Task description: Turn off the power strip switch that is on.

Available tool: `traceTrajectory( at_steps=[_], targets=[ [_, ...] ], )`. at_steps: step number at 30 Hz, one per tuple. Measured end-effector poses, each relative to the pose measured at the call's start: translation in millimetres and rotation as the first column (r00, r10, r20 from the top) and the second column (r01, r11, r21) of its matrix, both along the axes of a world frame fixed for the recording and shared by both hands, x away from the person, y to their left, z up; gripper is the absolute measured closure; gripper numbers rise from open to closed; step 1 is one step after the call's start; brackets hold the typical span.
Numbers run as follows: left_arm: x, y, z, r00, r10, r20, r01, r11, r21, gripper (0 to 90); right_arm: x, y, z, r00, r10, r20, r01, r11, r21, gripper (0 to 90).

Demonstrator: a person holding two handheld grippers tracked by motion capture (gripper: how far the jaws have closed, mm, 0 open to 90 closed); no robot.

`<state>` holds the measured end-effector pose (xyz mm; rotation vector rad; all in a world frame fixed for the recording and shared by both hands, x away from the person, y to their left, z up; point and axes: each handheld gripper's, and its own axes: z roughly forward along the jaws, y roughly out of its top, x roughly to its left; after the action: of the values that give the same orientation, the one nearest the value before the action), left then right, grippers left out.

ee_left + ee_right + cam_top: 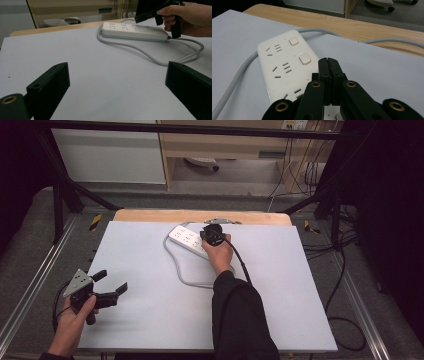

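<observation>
A white power strip (186, 239) with square switch buttons (304, 59) lies at the back middle of the pale board (150, 315). Its grey cable (176, 267) loops toward the front. My right gripper (210, 236) hovers over the strip's right part, and its jaws (328, 62) are shut with nothing between them, tips just right of a button. The strip (135, 31) and the right hand (192, 17) also show in the left gripper view. My left gripper (113, 281) is held over the board's front left corner, wide open and empty (117, 77).
The board rests on a wooden table (200, 216) inside a black metal frame (60, 205). Behind stand a cabinet (220, 145) and a wheeled chair base (202, 162). Black cables (345, 270) trail over the floor at the right.
</observation>
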<state>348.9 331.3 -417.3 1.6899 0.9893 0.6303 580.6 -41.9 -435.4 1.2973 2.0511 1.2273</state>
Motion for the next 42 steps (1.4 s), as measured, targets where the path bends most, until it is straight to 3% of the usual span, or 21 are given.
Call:
traceTrajectory(
  at_steps=[42],
  targets=[
    [0.0,-0.2,0.0,1.0000,-0.003,-0.001,0.003,1.0000,-0.001,5.6,0.3,7.1,-2.9,0.9998,0.013,-0.016,-0.014,0.999,-0.048,90.0]
  ],
)
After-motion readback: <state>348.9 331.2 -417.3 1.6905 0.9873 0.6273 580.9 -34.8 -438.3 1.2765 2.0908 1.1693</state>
